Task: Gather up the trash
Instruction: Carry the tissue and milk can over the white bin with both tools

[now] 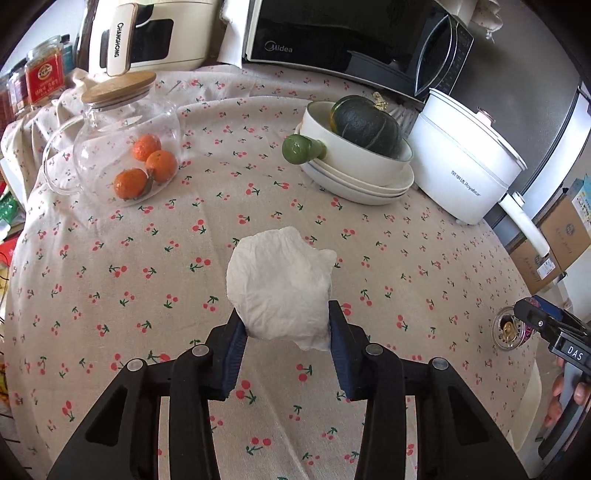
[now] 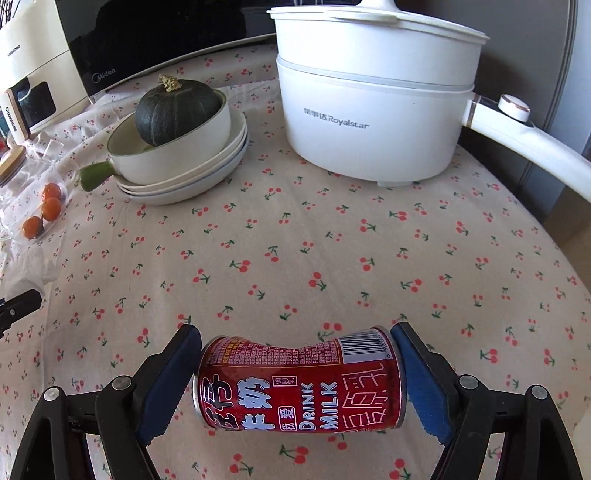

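Note:
A crumpled white tissue (image 1: 280,284) hangs above the cherry-print tablecloth (image 1: 147,258), with my left gripper (image 1: 286,325) shut on its lower part. In the right wrist view a dented red drink can (image 2: 299,380) lies sideways between the blue pads, and my right gripper (image 2: 295,369) is shut on its two ends, lifted off the cloth. The same can (image 1: 511,328) shows end-on at the right edge of the left wrist view, held by the right gripper's black finger (image 1: 535,317).
At the back stand a white electric pot (image 2: 373,103), a stack of plates with a bowl (image 2: 177,158) holding a dark green squash (image 2: 173,110), a glass jar of oranges (image 1: 129,147), a microwave (image 1: 332,33) and a white appliance (image 1: 147,33). Cardboard boxes (image 1: 554,240) sit beyond the table's right edge.

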Demonstrator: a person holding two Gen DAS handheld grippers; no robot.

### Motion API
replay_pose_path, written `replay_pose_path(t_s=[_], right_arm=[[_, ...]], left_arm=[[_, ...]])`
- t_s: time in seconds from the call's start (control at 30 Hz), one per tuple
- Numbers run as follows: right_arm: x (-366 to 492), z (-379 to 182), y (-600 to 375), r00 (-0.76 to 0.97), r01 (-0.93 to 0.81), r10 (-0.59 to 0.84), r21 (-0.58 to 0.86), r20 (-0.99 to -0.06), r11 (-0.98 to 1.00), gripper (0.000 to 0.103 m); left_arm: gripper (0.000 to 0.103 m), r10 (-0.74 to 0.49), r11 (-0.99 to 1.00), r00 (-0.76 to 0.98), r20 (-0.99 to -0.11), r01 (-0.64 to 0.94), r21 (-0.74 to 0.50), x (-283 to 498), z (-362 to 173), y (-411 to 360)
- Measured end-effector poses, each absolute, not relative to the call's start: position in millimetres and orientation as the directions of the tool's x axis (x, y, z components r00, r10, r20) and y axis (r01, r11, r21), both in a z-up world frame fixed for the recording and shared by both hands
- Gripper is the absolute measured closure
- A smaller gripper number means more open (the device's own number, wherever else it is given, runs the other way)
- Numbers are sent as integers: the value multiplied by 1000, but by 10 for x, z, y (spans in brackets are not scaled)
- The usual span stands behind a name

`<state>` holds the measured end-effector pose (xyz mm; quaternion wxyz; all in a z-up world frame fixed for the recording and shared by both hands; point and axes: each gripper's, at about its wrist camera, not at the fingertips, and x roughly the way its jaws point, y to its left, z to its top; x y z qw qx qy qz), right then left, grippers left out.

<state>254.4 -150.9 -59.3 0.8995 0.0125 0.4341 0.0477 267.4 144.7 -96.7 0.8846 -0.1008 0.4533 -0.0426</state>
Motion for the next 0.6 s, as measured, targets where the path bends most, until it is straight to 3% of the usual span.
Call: replay_pose_path(t_s=[0.6], right_arm=[[1691, -410, -2124, 609, -50, 119, 112, -784, 992, 16]], left_arm=[[59, -283, 952, 584, -761, 76, -296, 1778, -602, 1038]])
